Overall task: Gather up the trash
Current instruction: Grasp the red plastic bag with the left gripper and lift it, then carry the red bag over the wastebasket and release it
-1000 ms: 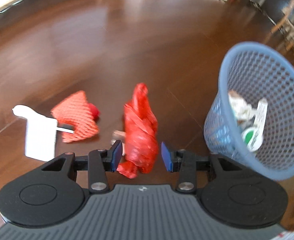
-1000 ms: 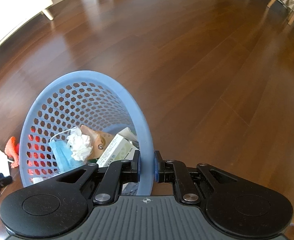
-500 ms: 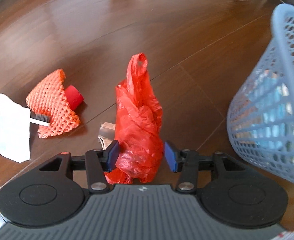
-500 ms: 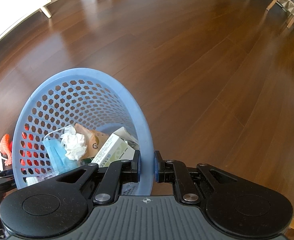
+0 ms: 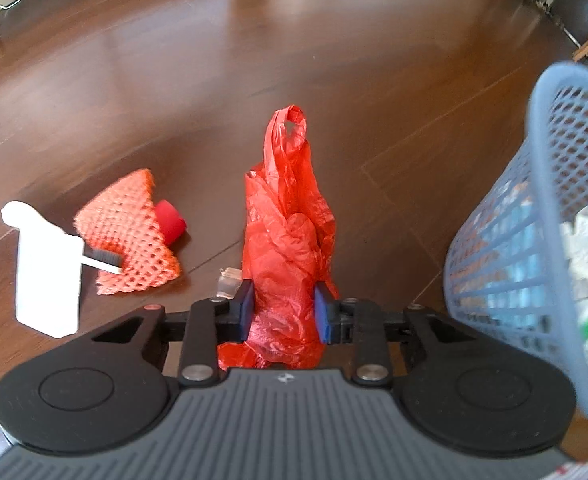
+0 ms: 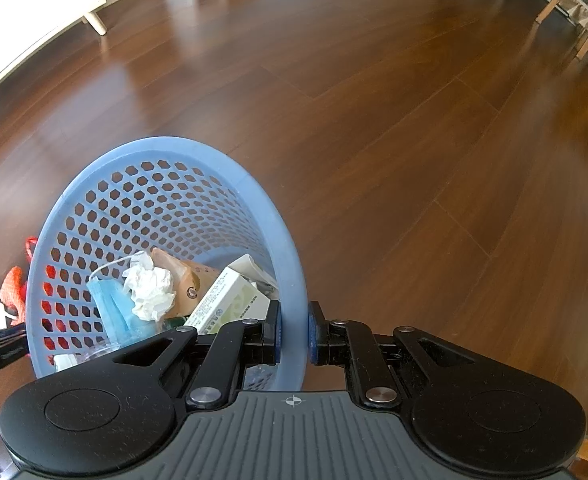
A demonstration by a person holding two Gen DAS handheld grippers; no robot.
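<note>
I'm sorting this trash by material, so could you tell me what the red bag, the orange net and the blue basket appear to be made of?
Red bag: thin glossy plastic film, judging by its crinkles and shine.
Orange net: probably soft foam or plastic mesh, with an open diamond weave and a matte look.
Blue basket: rigid moulded plastic, with a smooth rim and regular hexagonal holes.

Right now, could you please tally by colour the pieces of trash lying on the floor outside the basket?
Red or orange: 3, the red plastic bag, orange mesh net, red cap
White: 1, the white brush
Clear: 1, the small clear scrap
Total: 5
</note>
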